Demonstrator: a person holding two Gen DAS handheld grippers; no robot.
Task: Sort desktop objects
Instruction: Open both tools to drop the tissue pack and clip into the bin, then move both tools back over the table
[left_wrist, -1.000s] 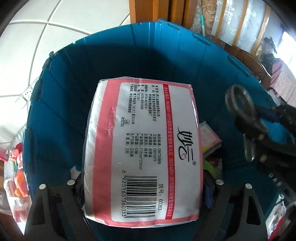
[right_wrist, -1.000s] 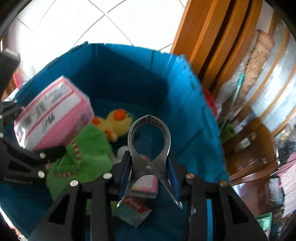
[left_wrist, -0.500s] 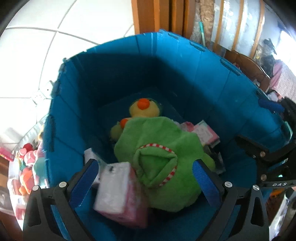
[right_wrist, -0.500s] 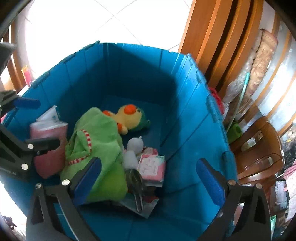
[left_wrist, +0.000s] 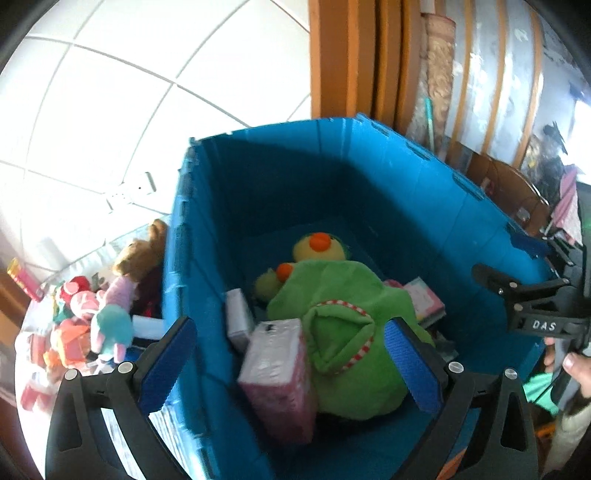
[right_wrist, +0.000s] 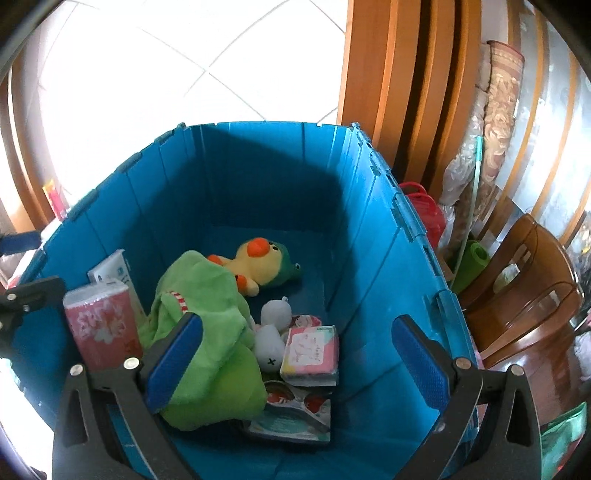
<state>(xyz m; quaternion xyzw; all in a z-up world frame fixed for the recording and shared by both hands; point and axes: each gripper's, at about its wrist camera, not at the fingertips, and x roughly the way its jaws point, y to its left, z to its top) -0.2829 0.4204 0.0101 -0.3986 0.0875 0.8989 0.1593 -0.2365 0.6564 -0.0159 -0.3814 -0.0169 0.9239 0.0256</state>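
Tissue pack (left_wrist: 275, 373), pink and plastic-wrapped, stands on end inside the blue bin (left_wrist: 424, 206), leaning by the bin's left wall and touching the green plush (left_wrist: 347, 332). Both sets of jaws are spread wide and hold nothing. The left gripper (left_wrist: 291, 363) hangs over the bin's near-left corner, its left finger outside the wall and its right finger over the green plush. The right gripper (right_wrist: 293, 363) hangs over the bin's near edge, with the green plush (right_wrist: 207, 332) under its left finger and a pink-and-white packet (right_wrist: 310, 350) between the fingers.

Beyond the green plush, toward the bin's far wall, lies a yellow duck plush (right_wrist: 262, 266) with an orange beak. A small white figure (right_wrist: 271, 328) rests between the green plush and the packet. At the near edge of the bin's floor lies a flat printed pouch (right_wrist: 291, 417), and something metallic on it is too blurred to name. A white box (right_wrist: 114, 273) leans on the left wall behind the tissue pack (right_wrist: 101, 328).

Outside the bin, past its left wall, a heap of soft toys (left_wrist: 103, 314) lies blurred. A hand (left_wrist: 578, 373) shows at the right edge of the left view.
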